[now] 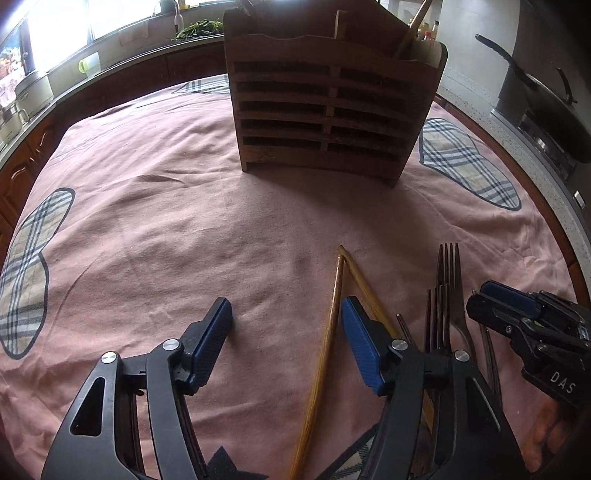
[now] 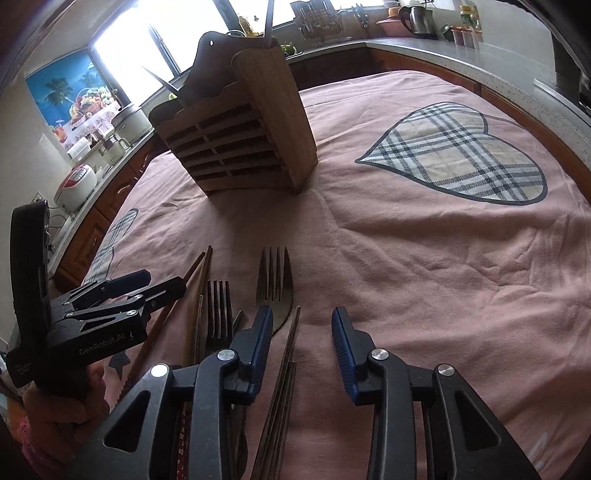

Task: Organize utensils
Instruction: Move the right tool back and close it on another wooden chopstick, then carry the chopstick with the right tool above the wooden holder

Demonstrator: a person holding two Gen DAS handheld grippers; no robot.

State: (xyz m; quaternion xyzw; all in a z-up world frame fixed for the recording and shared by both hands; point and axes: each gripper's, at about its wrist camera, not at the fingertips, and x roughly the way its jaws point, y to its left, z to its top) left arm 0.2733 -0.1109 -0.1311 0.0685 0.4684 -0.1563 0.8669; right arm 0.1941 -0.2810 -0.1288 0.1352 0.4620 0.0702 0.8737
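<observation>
A slatted wooden utensil holder (image 1: pixel 328 110) stands on the pink cloth; it also shows in the right wrist view (image 2: pixel 240 140) and holds a few utensils. Two wooden chopsticks (image 1: pixel 334 302) lie crossed on the cloth, by my left gripper's right finger. Two metal forks (image 1: pixel 448 280) lie to their right. My left gripper (image 1: pixel 286 332) is open and empty above the cloth. My right gripper (image 2: pixel 301 336) is open and empty, over metal chopsticks (image 2: pixel 290 343), with the larger fork (image 2: pixel 275 280) and a smaller fork (image 2: pixel 219 310) just ahead-left. The right gripper also shows in the left view (image 1: pixel 517 314).
The pink cloth (image 2: pixel 424 266) has plaid heart patches (image 2: pixel 461 155). A black pan (image 1: pixel 546 107) sits on a stove at the right. Kitchen counters with a rice cooker (image 2: pixel 75 184), pots and a kettle (image 2: pixel 417 18) ring the table.
</observation>
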